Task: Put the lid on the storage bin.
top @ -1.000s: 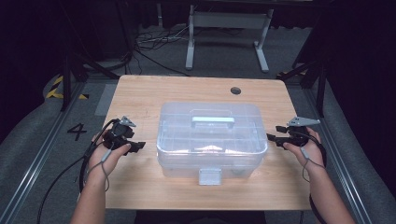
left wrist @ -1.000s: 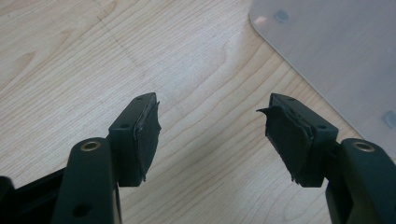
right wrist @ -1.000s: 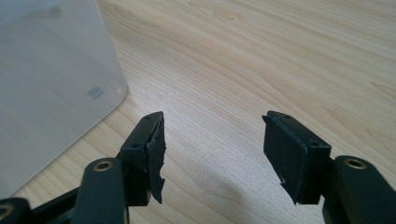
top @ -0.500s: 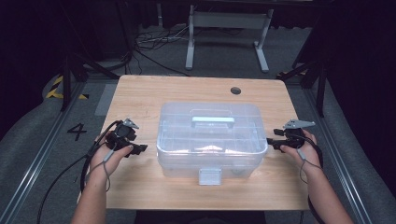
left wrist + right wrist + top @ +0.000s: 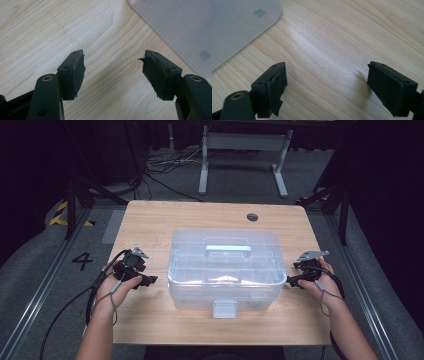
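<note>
While flanking the box on the worktop, left tongs and right tongs both apart, clamping nothing, right just widened.

A clear plastic storage box sits upright mid-desk, lid shut, pale handle lying flat on top, front latch toward the person.

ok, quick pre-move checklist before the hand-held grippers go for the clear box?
1. Left hand-held gripper open, nothing between its jaws: ok.
2. Right hand-held gripper open, holding nothing: ok.
3. Clear box lid down, handle flat on top: ok.
4. Front latch fastened: cannot tell.
5. Grippers flank the box, one on each side, apart from it: ok.
6. Table bare around the box: ok.
</note>
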A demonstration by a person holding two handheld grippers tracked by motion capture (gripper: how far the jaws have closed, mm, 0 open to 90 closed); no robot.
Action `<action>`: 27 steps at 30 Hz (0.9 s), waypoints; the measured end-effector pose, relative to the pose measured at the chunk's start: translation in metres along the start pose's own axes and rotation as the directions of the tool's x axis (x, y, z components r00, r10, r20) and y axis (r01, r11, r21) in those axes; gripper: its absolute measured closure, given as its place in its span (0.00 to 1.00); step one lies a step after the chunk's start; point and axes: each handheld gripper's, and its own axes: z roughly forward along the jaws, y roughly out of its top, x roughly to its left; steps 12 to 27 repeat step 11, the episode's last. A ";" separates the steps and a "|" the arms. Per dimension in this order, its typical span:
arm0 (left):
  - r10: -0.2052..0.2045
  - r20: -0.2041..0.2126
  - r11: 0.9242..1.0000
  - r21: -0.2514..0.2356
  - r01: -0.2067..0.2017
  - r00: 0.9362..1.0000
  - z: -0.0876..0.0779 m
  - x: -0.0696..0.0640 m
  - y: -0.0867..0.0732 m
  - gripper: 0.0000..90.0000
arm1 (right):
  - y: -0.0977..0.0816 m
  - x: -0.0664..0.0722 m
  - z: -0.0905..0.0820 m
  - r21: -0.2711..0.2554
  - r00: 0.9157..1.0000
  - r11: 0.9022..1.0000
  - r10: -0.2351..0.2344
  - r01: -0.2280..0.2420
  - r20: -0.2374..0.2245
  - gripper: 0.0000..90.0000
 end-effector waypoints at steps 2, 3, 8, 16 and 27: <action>0.001 0.000 1.000 -0.001 -0.001 1.000 0.000 0.000 0.000 0.38 | 0.001 0.000 -0.001 -0.007 1.000 1.000 -0.001 0.001 0.005 0.19; 0.001 0.001 1.000 0.001 -0.001 1.000 0.000 0.000 0.000 0.38 | 0.001 0.000 -0.001 -0.009 1.000 1.000 0.000 0.000 0.008 0.19; -0.002 -0.002 1.000 -0.001 0.002 1.000 0.000 0.000 0.000 0.38 | 0.002 0.000 -0.003 -0.019 1.000 1.000 -0.003 0.003 0.009 0.19; -0.004 -0.001 1.000 -0.006 0.004 1.000 0.000 0.001 0.000 0.38 | 0.003 0.000 -0.004 -0.023 1.000 1.000 -0.003 0.003 0.008 0.19; -0.004 -0.001 1.000 -0.006 0.004 1.000 0.000 0.001 0.000 0.38 | 0.003 0.000 -0.004 -0.023 1.000 1.000 -0.003 0.003 0.008 0.19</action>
